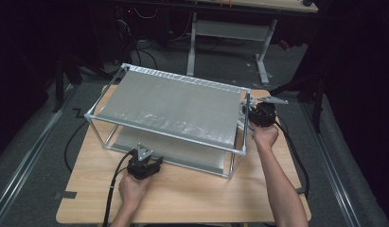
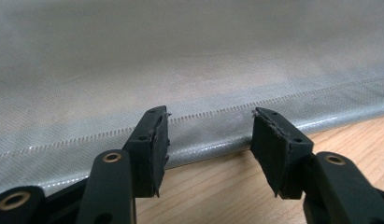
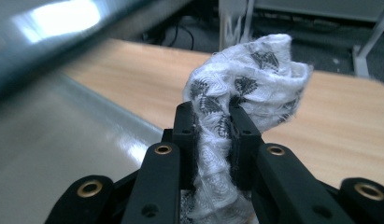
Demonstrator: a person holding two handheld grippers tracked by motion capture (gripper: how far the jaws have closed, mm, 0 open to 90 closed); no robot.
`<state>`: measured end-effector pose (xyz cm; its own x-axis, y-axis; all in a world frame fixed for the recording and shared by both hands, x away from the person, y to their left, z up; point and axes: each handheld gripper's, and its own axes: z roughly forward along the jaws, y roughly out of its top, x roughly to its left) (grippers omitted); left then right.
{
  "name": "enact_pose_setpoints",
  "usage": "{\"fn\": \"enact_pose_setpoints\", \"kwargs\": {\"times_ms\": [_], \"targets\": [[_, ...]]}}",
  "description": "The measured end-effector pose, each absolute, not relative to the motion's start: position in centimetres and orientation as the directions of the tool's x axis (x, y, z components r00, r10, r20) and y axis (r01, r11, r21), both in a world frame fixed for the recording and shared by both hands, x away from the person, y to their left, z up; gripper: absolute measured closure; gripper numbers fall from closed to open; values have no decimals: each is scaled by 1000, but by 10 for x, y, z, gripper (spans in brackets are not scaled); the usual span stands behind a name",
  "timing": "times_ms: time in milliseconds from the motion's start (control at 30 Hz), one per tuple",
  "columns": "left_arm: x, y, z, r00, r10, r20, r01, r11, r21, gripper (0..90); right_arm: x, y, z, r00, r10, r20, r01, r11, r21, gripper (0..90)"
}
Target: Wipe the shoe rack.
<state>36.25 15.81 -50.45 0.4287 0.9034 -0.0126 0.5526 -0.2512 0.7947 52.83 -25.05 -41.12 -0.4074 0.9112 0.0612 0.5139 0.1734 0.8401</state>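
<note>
Holding a bunched white cloth [image 3: 245, 93] with dark patterns, the right claw [image 3: 213, 126] has its jaws closed tightly on it, beside the right end of the rack [image 1: 168, 135] with grey mesh shelves. The left claw [image 2: 208, 135] rests low on the tabletop [image 1: 192, 194], its jaws apart and holding nothing, just in front of the lower shelf's hem [image 2: 217, 140]. I think the cloth could catch on the frame's corner post if it is carried across too low, or slip out, because only a fold is pinched.
</note>
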Motion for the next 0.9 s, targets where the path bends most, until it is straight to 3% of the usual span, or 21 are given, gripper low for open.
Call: {"fn": "enact_pose_setpoints", "kwargs": {"times_ms": [167, 233, 533, 900], "targets": [[363, 158, -504, 431, 902, -15, 553, -251, 794, 466, 532, -239, -430, -414, 908, 55, 546, 200, 814, 772], [363, 158, -504, 432, 902, -15, 553, -251, 794, 466, 533, -242, -437, -398, 909, 123, 558, 134, 819, 773], [363, 158, -505, 431, 902, -15, 553, -251, 794, 466, 535, -255, -465, -340, 920, 193, 621, 66, 781, 773], [363, 158, -505, 433, 901, -16, 553, -251, 795, 467, 540, -266, -422, -347, 915, 207, 556, 23, 831, 773]]}}
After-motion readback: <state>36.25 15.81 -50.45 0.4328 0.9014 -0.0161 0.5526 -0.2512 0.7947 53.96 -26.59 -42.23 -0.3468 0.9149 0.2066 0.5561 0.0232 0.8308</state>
